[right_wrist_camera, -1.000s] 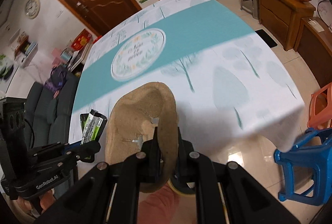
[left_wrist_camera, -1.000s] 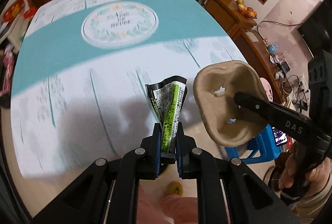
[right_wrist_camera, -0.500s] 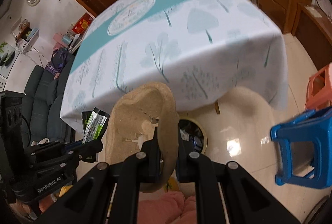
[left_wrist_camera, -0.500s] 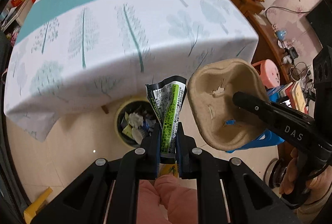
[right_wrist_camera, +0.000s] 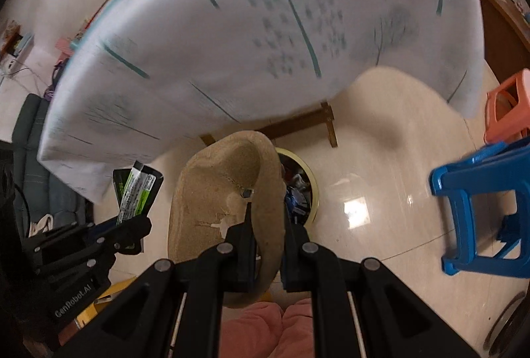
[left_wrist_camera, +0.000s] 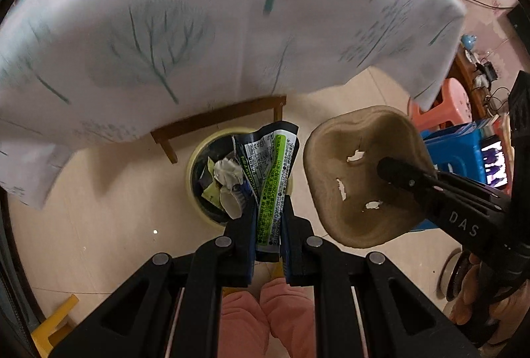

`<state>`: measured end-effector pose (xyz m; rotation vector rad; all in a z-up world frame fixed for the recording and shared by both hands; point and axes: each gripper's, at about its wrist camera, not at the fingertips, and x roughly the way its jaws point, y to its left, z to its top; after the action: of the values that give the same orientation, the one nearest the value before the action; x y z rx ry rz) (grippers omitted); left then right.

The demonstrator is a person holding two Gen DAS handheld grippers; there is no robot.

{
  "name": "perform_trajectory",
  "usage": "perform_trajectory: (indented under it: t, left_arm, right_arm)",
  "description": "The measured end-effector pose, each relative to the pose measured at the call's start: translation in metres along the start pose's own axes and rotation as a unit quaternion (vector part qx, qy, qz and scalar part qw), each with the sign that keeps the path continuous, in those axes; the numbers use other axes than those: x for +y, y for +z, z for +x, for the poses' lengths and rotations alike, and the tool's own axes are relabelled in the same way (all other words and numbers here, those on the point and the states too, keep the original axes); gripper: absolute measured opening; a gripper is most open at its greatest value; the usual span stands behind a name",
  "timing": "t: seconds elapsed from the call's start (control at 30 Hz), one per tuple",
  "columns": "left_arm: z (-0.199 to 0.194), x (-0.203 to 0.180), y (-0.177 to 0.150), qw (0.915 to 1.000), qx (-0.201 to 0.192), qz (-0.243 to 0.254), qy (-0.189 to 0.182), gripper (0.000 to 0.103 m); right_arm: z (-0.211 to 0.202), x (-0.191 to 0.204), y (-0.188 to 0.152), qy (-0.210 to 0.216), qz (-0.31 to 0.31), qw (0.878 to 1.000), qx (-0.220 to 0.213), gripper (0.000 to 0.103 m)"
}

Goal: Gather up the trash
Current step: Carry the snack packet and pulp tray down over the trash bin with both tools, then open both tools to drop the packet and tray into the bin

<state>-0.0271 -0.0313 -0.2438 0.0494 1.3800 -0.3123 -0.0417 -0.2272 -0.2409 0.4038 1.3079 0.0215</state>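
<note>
A draped tablecloth [left_wrist_camera: 205, 36] with a tree print hangs over a glossy beige floor [right_wrist_camera: 381, 179]. A blue stool [right_wrist_camera: 480, 212] stands at right. A round bin [left_wrist_camera: 202, 192] holding trash sits on the floor near the table edge. The right gripper [right_wrist_camera: 269, 225] is clamped on a brown pulp tray [right_wrist_camera: 212, 192], held on edge above the bin. The left gripper [left_wrist_camera: 269, 218] is clamped on a wrapper [left_wrist_camera: 271, 172], long axis along the fingers, free end toward the bin.

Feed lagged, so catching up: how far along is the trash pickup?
Done: both pieces are picked up, and the yellow bin on the floor already holds trash. In hand: left gripper clamps the wrapper; right gripper clamps the pulp tray, both above the bin. Left: release them.
</note>
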Motion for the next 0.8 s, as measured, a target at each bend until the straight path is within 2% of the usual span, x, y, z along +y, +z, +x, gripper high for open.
perform_trajectory:
  t: [0.2,0.5,0.67,0.7,0.77,0.8]
  left_arm:
    - [0.057,0.022,-0.011,0.9998,0.009,-0.015,0.002,0.01]
    - [0.132,0.039,-0.011,1.0,0.009,-0.002,0.001,0.013]
    - [0.163,0.04,-0.008,0.9997,0.009,0.021,0.001,0.04]
    - [0.169,0.039,-0.007,0.9996,0.01,0.026,0.005,0.053]
    - [0.174,0.043,-0.005,0.9994,0.005,0.029,0.019,0.058]
    - [0.176,0.046,-0.005,0.9994,0.002,0.028,0.02,0.062]
  right_arm:
    - [0.065,-0.009,-0.014,-0.026,0.001,0.999,0.019,0.01]
    - [0.153,-0.01,-0.019,-0.057,-0.019,0.998,0.033,0.01]
    - [0.191,-0.011,-0.018,-0.045,-0.021,0.998,0.039,0.011]
    - [0.195,-0.01,-0.019,-0.042,-0.021,0.998,0.041,0.012]
    - [0.206,-0.013,-0.018,-0.042,-0.02,0.998,0.042,0.016]
    - [0.208,-0.014,-0.018,-0.04,-0.019,0.998,0.04,0.022]
